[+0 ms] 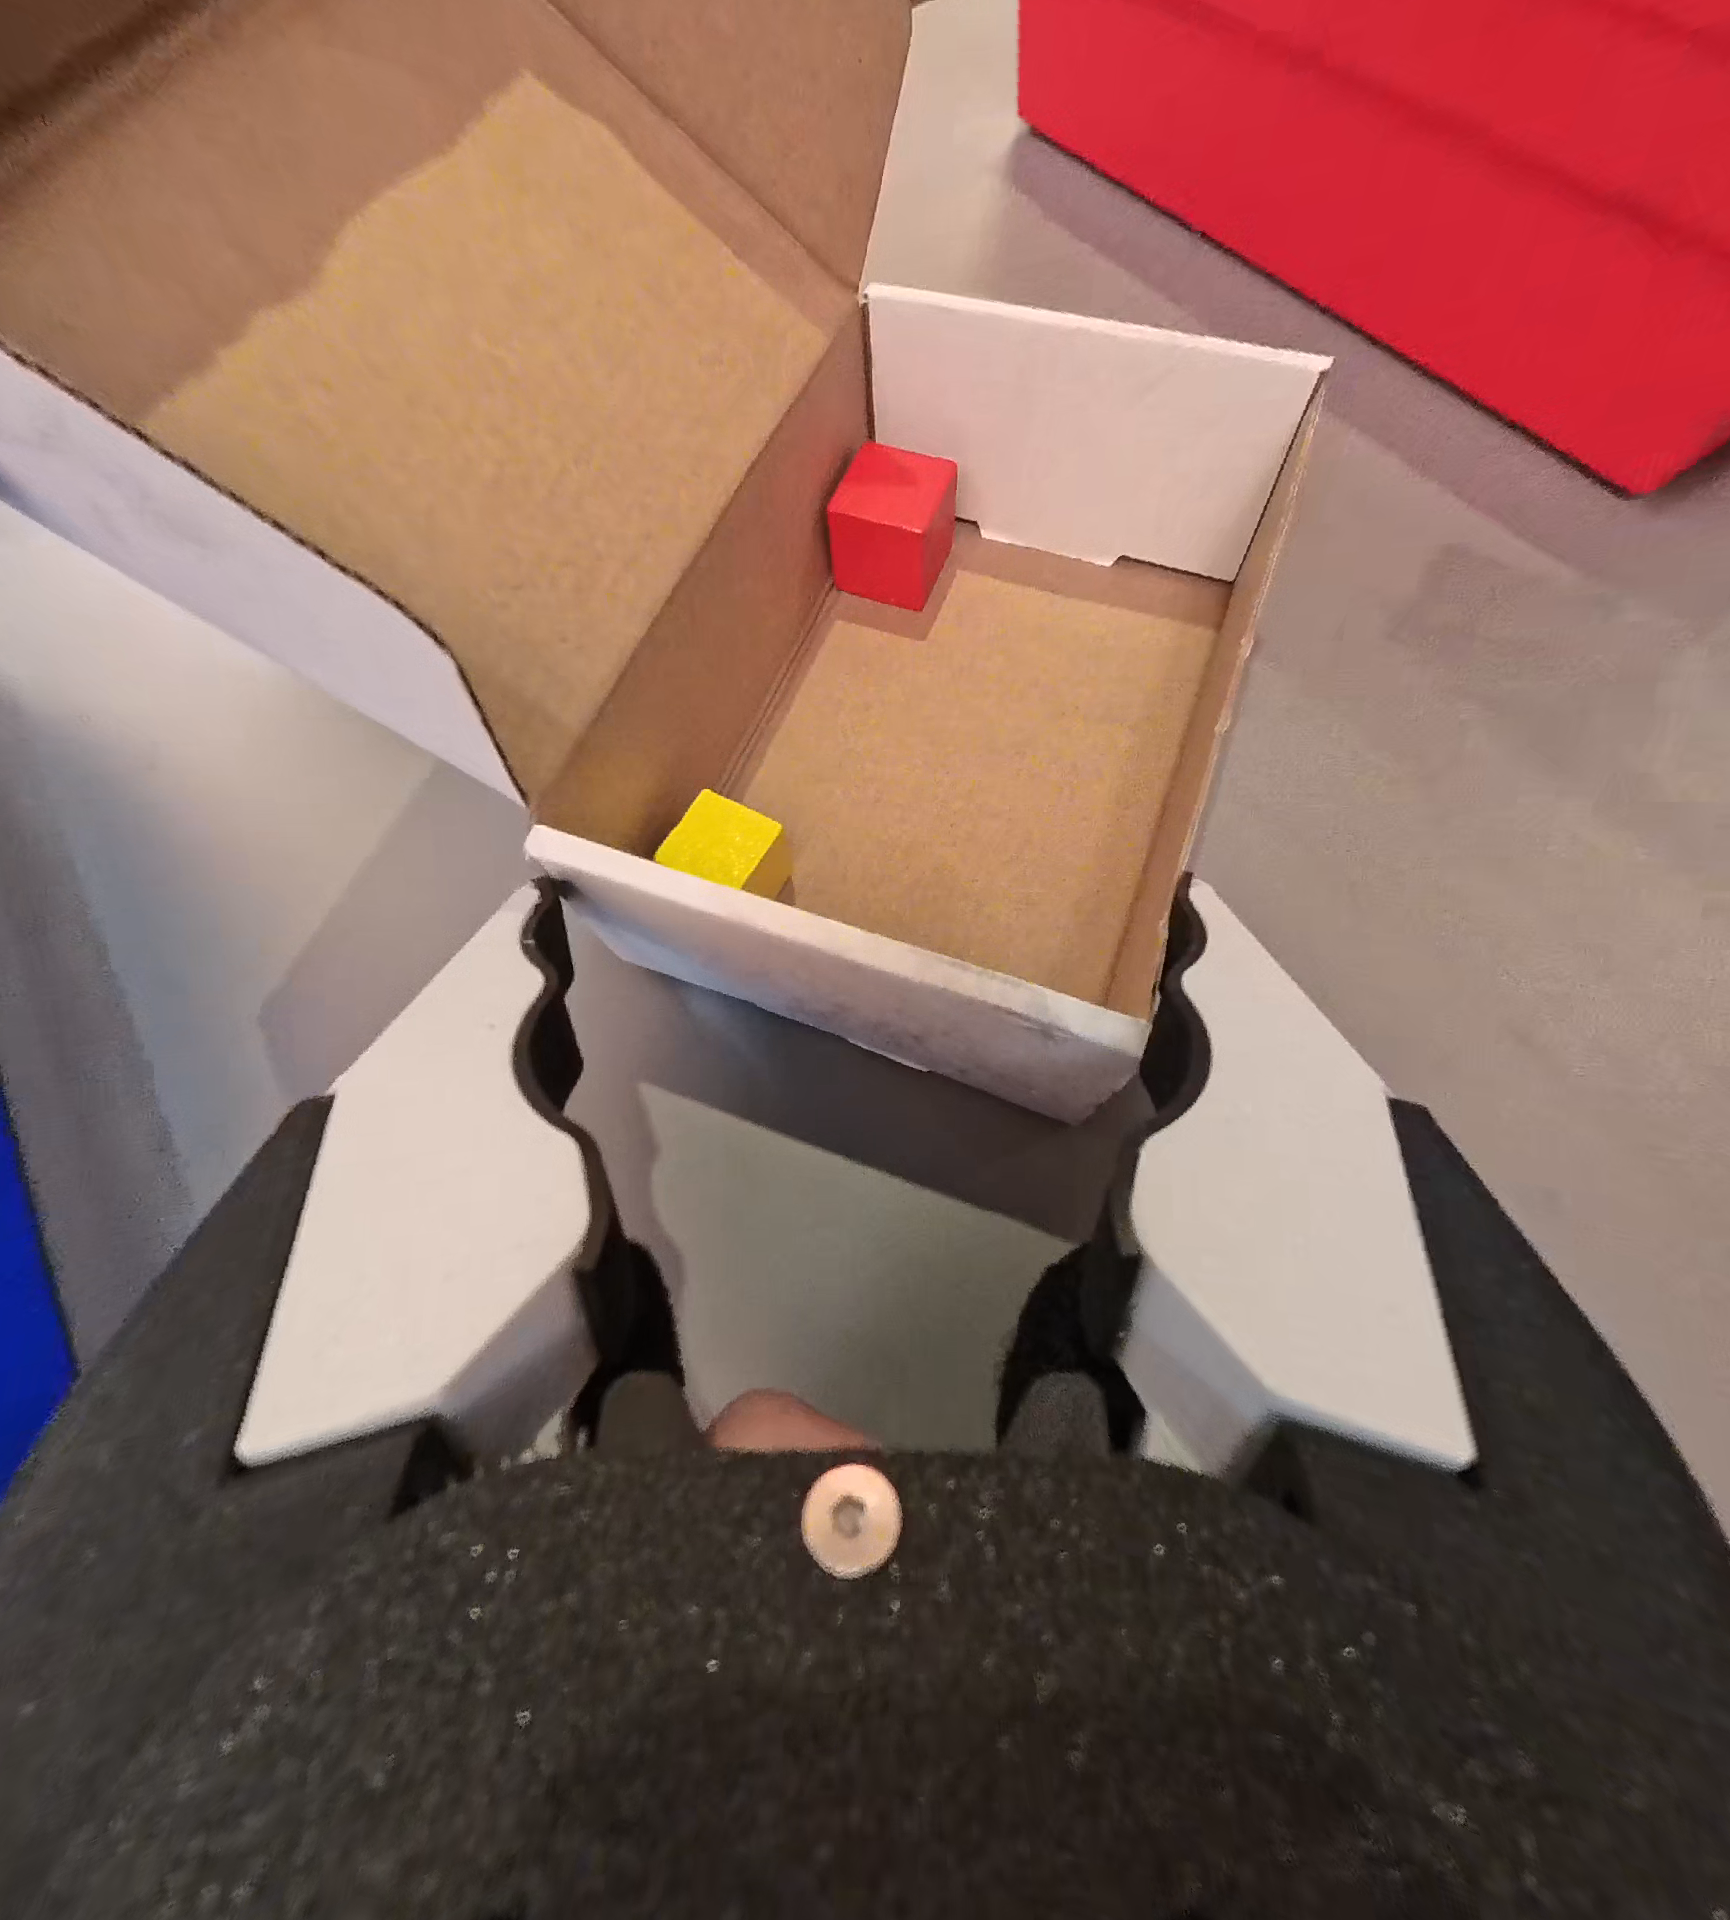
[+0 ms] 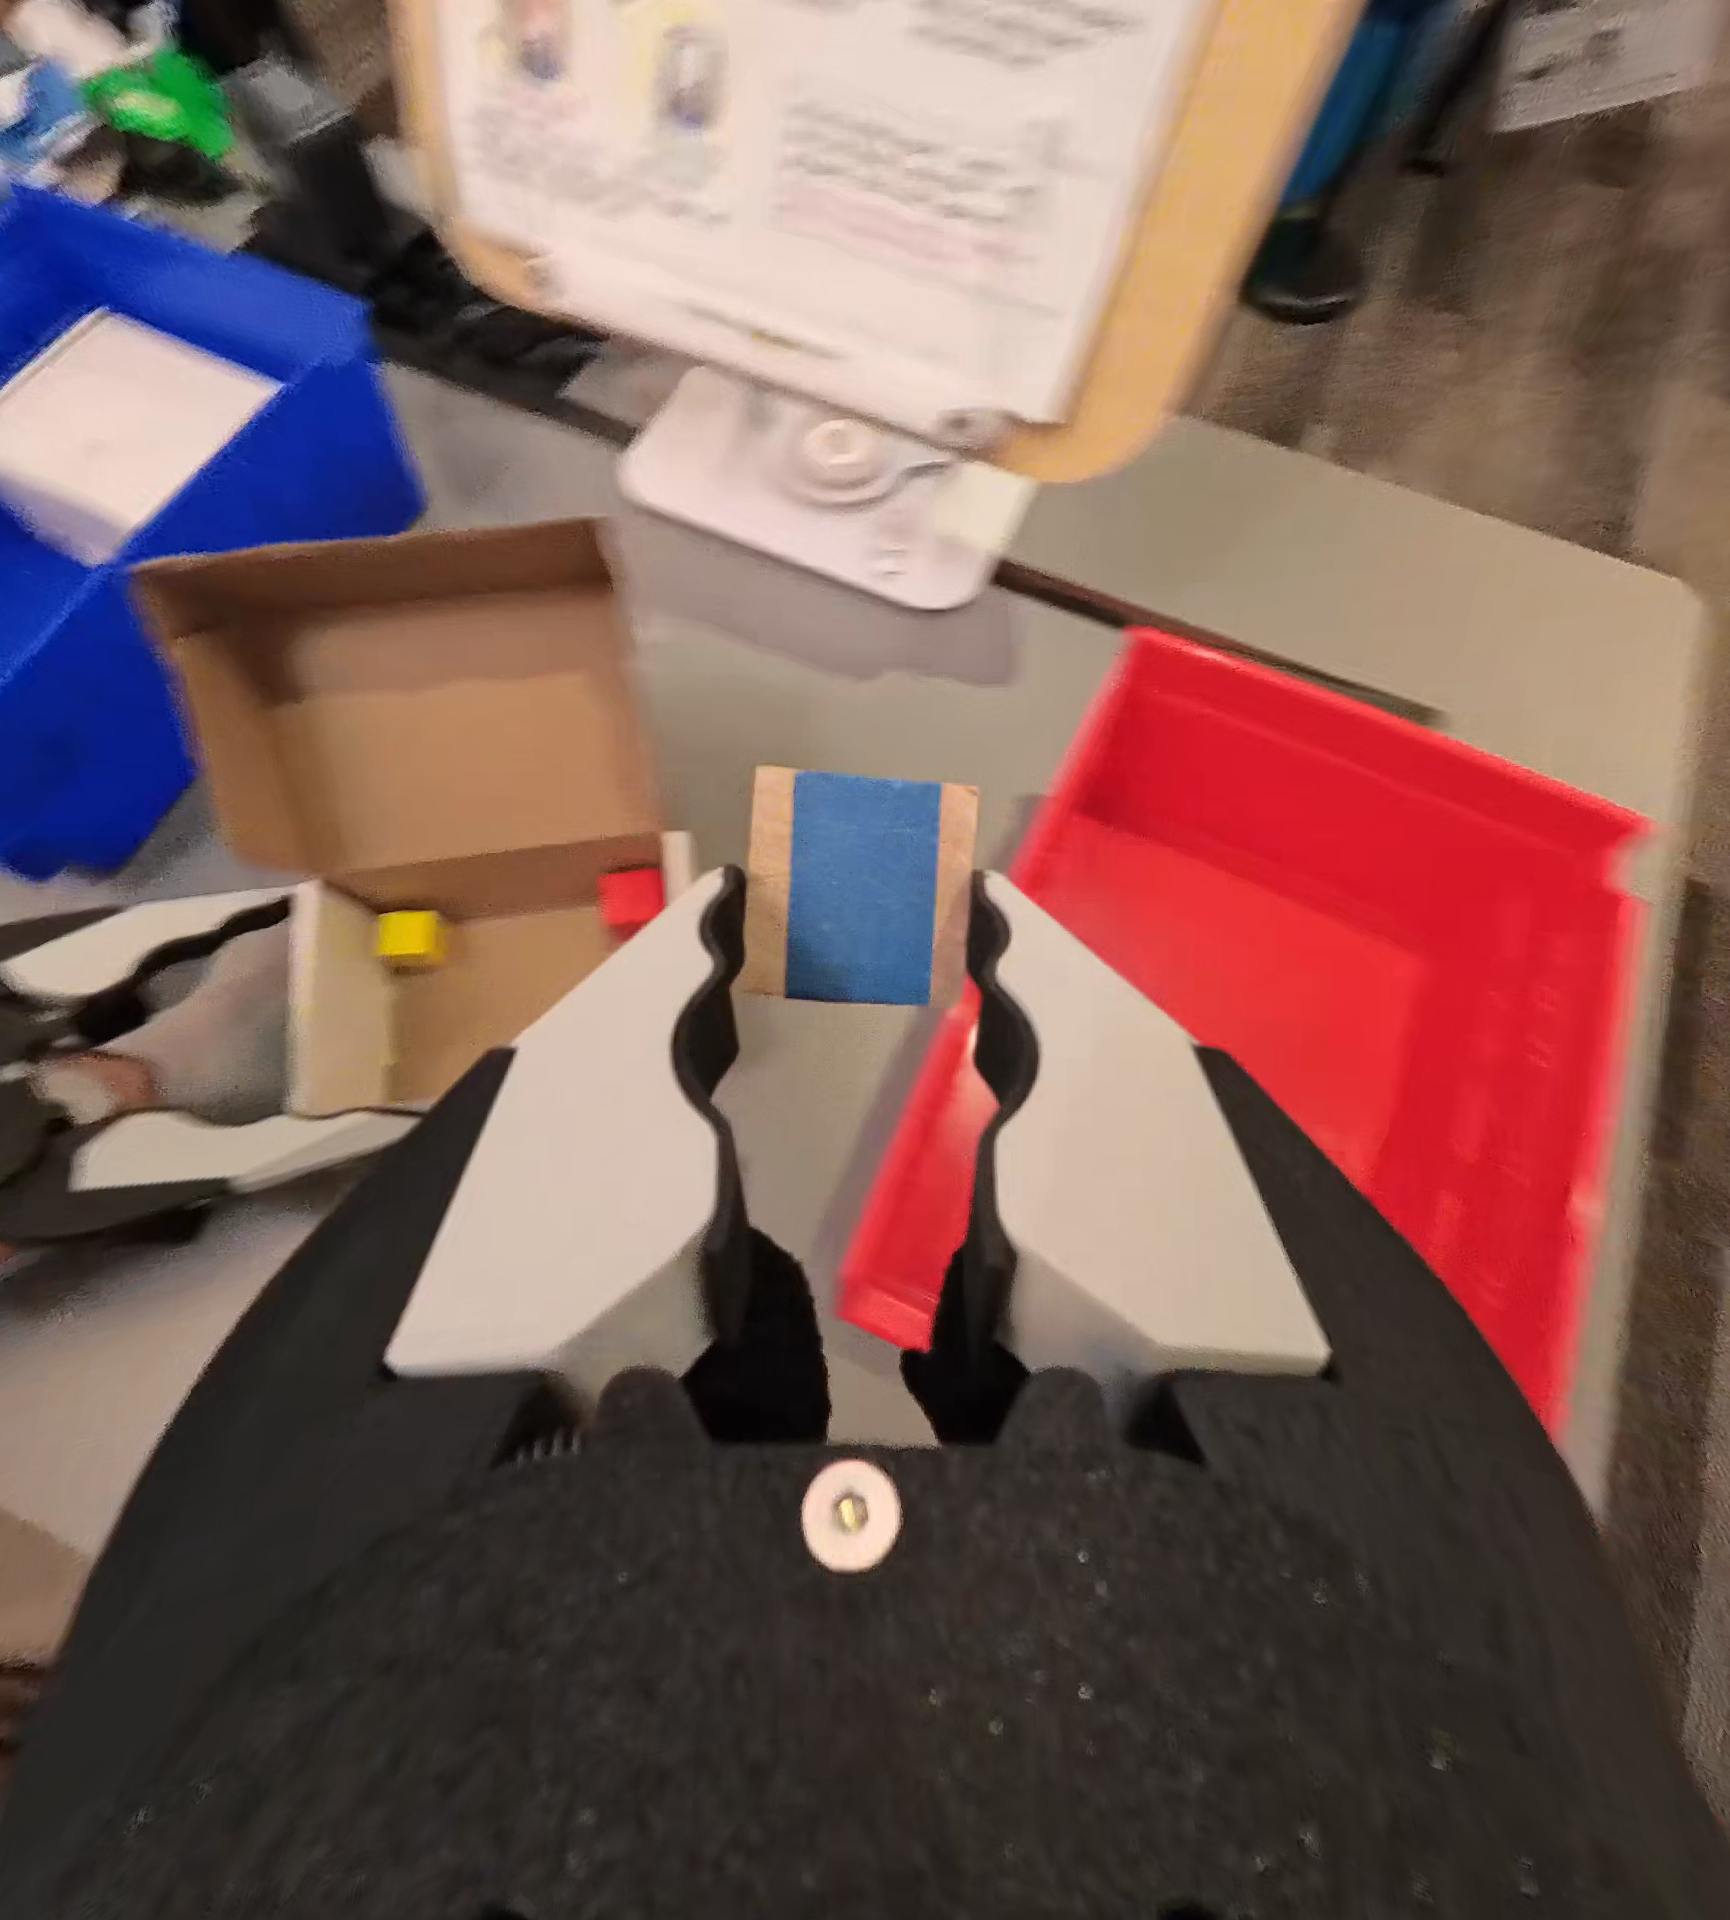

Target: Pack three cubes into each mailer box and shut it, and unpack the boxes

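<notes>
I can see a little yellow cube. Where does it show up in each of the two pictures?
Left wrist view: the yellow cube sits in the near left corner of the open mailer box, just beyond the gripper's fingers.
Right wrist view: yellow cube at middle left, inside the same box.
Shared landmark: the red cube in the box's other end.

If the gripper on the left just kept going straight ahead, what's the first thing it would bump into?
Most likely the near white wall of the open mailer box: the left gripper straddles that end, fingers open. Depth is hard to judge.
</notes>
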`<state>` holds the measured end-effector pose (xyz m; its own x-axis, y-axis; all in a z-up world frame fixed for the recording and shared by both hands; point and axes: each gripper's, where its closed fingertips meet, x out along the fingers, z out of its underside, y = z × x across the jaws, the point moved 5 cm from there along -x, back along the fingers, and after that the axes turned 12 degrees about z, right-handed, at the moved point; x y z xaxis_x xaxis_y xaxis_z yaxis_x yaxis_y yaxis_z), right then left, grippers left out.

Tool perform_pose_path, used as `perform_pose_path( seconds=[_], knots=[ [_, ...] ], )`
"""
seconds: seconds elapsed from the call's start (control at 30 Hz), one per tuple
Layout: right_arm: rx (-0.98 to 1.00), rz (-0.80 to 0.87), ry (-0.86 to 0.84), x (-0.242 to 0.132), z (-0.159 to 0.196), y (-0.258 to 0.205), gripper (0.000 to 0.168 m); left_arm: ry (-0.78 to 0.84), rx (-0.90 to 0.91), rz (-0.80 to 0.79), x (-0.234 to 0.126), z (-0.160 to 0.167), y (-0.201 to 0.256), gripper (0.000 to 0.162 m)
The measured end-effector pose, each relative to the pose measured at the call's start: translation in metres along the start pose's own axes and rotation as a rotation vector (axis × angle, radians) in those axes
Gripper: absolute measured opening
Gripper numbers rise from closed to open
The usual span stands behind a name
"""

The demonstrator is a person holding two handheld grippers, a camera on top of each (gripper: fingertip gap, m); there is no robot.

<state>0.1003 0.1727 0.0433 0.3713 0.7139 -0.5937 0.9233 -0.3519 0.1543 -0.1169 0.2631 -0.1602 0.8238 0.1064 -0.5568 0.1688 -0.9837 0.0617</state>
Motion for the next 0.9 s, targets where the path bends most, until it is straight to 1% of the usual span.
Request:
perform_pose_path(
  seconds=[0.03,0.1,0.2,0.33,0.4,0.47,0.53,0.7,0.8,0.87,0.9],
  knots=[
    [0.034,0.051,-0.005,-0.003,0.004,0.025,0.042,0.001,-0.001,0.002,-0.001,0.000,-0.002,0.110],
    [0.093,0.131,-0.065,0.003,0.024,0.069,0.042,0.003,0.001,-0.003,-0.001,0.000,-0.003,0.110],
    [0.158,0.196,-0.220,0.034,0.070,0.110,0.042,0.001,0.008,-0.011,-0.001,0.000,-0.003,0.110],
    [0.188,0.203,-0.472,0.080,0.139,0.126,0.042,0.000,0.005,-0.010,0.000,0.000,-0.003,0.110],
    [0.154,0.218,-0.559,0.092,0.164,0.125,0.042,0.000,0.005,-0.011,0.000,0.000,-0.003,0.110],
    [0.147,0.244,-0.607,0.100,0.179,0.125,0.042,0.004,0.006,-0.010,0.001,0.000,-0.004,0.110],
    [0.143,0.263,-0.615,0.107,0.187,0.127,0.042,0.006,0.008,-0.007,0.001,-0.001,-0.004,0.110],
    [0.205,0.257,-0.603,0.107,0.189,0.131,0.042,0.008,0.014,-0.003,0.000,0.000,-0.004,0.110],
    [0.188,0.300,-0.618,0.104,0.189,0.136,0.053,0.006,0.019,0.003,0.000,0.000,-0.004,0.110],
    [0.161,0.331,-0.587,0.093,0.176,0.138,0.059,0.006,0.024,0.010,0.000,0.000,-0.005,0.110],
    [0.154,0.327,-0.538,0.084,0.161,0.135,0.061,0.004,0.025,0.013,0.000,0.000,-0.005,0.110]
  ],
)
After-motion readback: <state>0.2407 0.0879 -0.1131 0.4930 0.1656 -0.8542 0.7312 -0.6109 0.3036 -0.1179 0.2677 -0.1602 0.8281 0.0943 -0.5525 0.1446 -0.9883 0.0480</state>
